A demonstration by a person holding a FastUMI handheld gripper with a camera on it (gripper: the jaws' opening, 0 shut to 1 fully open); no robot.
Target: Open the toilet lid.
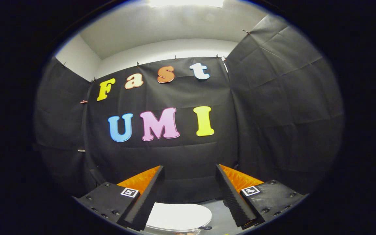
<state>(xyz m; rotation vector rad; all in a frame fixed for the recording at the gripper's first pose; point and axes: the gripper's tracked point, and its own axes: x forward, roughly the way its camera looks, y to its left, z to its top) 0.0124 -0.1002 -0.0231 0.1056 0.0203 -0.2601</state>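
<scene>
Well, starting over at nine o'clock, a wall of creased black cloth (60, 130) hangs down from small clips, with a strip of plain white wall (77, 57) showing above it toward ten o'clock. Moving across, the gripper (189, 195) is held level with its two ridged fingers (147, 195) spread wide apart, released, pressing on nothing. Low in the gap between them, at six o'clock, lies the smooth white oval toilet lid (178, 215), closed flat and sitting below the fingertips, not touched by either one. Just beside it, toward five o'clock, a patch of pale grey floor (219, 217) shows. Straight ahead at twelve o'clock a bright ceiling light (186, 2) glares. Farther on, at three o'clock, another panel of folded black cloth (282, 107) closes off that side.
</scene>
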